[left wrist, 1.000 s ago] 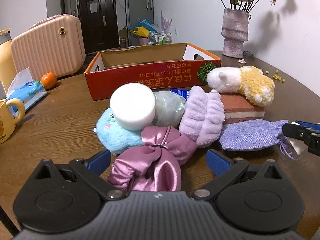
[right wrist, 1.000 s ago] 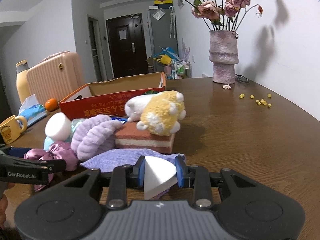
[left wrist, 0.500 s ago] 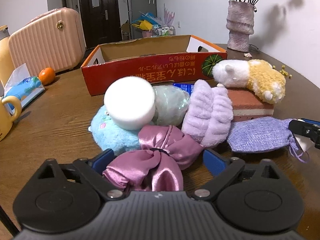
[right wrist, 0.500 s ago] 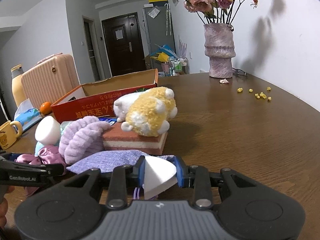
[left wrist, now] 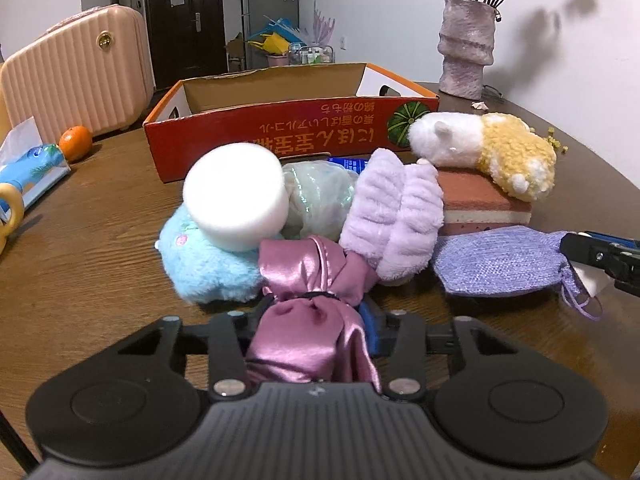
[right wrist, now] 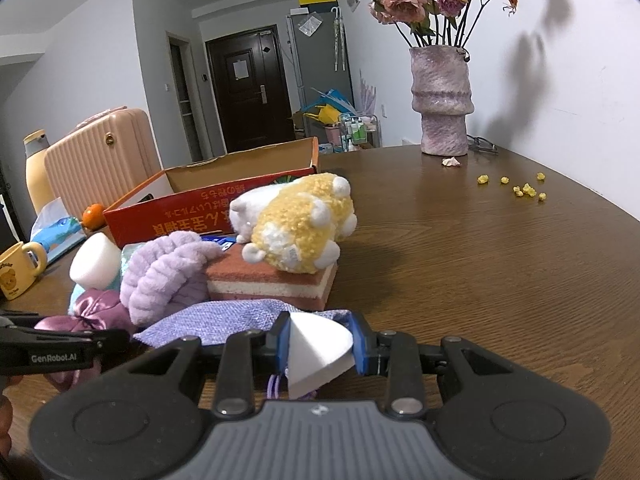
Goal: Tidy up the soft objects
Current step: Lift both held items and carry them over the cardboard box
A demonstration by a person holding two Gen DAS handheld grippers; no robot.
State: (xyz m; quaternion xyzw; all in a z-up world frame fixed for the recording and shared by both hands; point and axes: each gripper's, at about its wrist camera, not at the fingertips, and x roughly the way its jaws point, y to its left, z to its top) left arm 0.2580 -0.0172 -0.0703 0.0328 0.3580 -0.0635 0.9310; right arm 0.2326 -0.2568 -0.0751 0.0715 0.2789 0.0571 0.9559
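Left gripper: My left gripper has just been closing and now pinches the near end of the mauve satin pouch, the cloth bunched between its blue pads.
Right gripper: My right gripper is clamped on a white foam wedge, held just above the wooden table beside the lilac knit pouch.
Pile: The satin pouch lies at the near edge of the heap, touching a blue plush and a lavender fluffy roll; a white foam cylinder leans on the blue plush.
Destination: I judge the open red cardboard box behind the pile to be where the soft things go; from here it looks empty, though its floor is hidden.
Step in hand: Lifting the satin pouch clear of the heap.
How to do it well: I should raise it straight up and slowly, since slick satin can slide out of a pinch on loose folds.
Risk: Dragging it sideways could tip the foam cylinder off the plush or pull the lavender roll along.
Other pieces: A yellow-and-white plush rests on a layered sponge block, well clear of my lift.
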